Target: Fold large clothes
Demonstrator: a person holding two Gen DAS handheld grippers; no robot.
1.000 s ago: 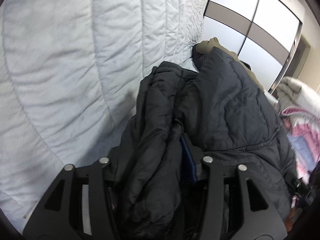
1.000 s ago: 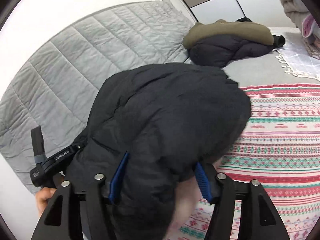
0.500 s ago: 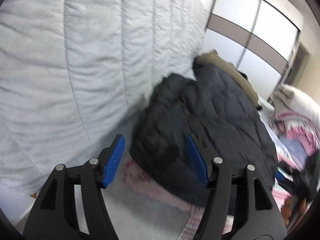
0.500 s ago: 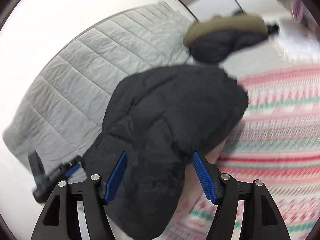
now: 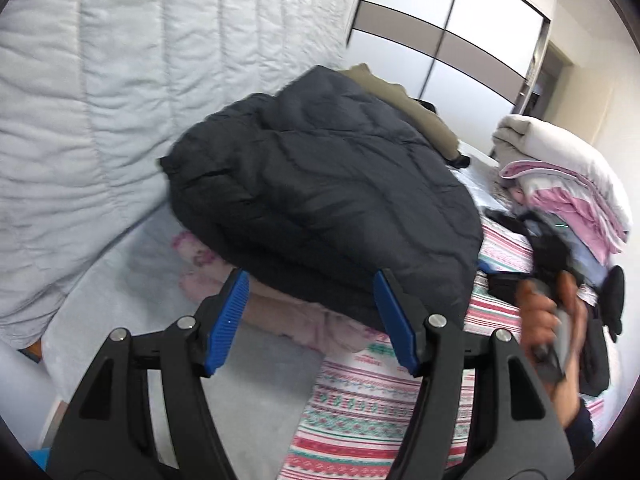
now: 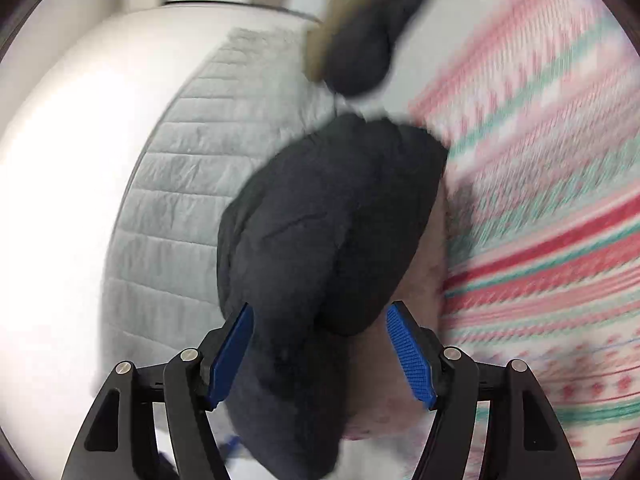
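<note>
A dark puffer jacket lies folded in a thick bundle on the bed, against the grey quilted headboard. My left gripper is open and empty, just in front of the jacket's near edge. My right gripper is open too, with the jacket lying between and beyond its blue pads; the view is blurred by motion. The hand holding the right gripper shows in the left wrist view.
A second dark jacket with an olive hood lies behind the first. A red, green and white patterned blanket covers the bed. Folded bedding and clothes pile at the right. A wardrobe stands behind.
Both grippers have let go of the jacket and opened. The jacket now lies folded on the bed. Both grippers have pulled back, and the right one is swinging.
</note>
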